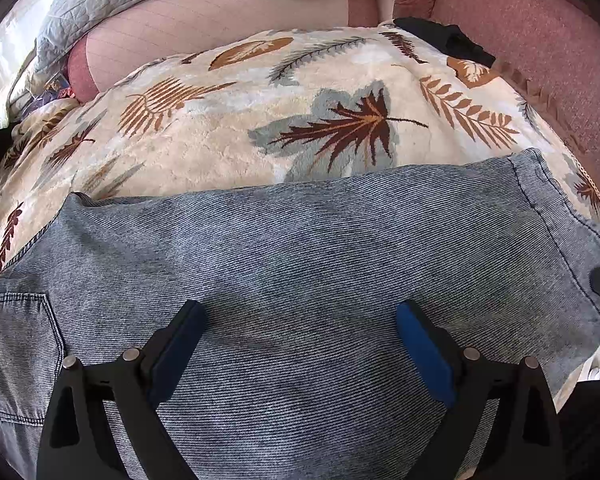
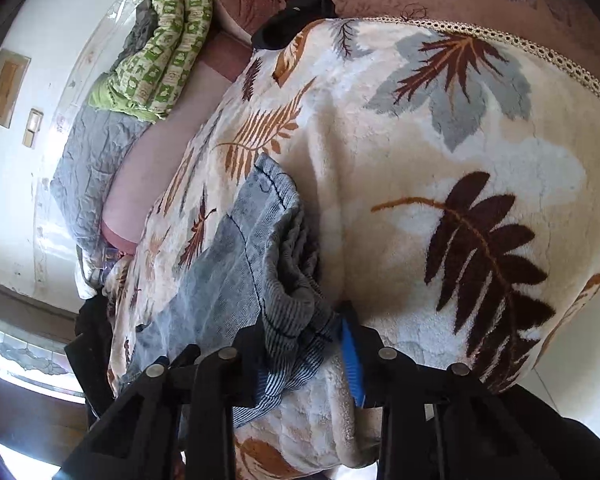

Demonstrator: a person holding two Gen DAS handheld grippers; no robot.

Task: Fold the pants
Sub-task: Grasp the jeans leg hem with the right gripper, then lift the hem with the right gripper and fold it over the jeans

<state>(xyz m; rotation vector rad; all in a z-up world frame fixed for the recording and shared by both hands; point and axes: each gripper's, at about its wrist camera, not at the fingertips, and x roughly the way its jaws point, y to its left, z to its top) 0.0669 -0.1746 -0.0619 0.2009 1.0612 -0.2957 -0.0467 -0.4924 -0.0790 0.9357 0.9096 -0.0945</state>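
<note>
The bed (image 1: 540,40) carries a cream blanket (image 1: 228,136) printed with brown, orange and grey leaves. A green patterned quilt (image 2: 160,52) and a grey quilt (image 2: 96,152) lie at the far side. The pants (image 1: 300,264), blue-grey denim, lie flat on the blanket, filling the lower half of the left wrist view; a patch pocket (image 1: 18,348) shows at their left end. The left hand-held gripper (image 1: 300,320) hovers over the denim with its jaws spread wide and nothing between them. The right hand-held gripper (image 2: 300,344) has its blue pads (image 2: 352,356) pinching the bunched hem of the pants at the blanket's near edge.
</note>
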